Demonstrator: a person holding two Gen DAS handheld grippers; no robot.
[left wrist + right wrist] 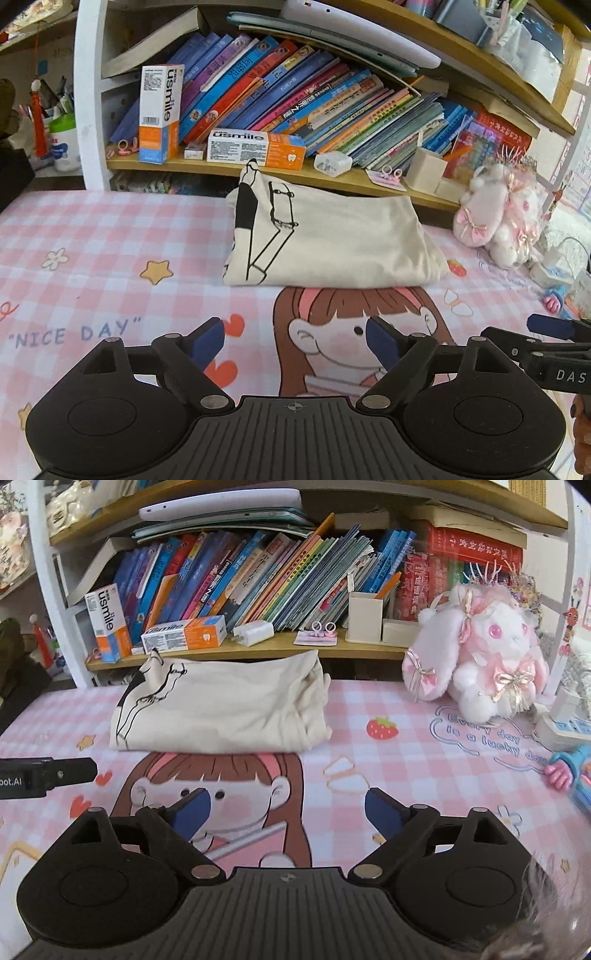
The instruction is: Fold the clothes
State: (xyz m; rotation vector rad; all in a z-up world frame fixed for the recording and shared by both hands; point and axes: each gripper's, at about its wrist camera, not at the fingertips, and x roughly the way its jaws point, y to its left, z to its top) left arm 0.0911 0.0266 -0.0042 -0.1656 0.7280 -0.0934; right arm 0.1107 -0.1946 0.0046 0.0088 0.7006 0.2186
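Lying folded on the pink checked mat (92, 229), the cream printed cotton garment (332, 240) hid its sleeves; the left gripper (295, 339) and right gripper (288, 808) gaped empty.

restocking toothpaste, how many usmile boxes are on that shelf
2. One white-and-orange usmile cardboard box stands upright at the left end of the wooden shelf; a second usmile box lies flat just right of it, behind the folded cream garment. Others may hide behind the books.

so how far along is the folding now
Done: the cream shirt lies folded in a compact bundle on the pink mat. In hand: nothing; the left gripper and right gripper have open, empty jaws, clear of it. Left: no other unfolded clothing is visible.
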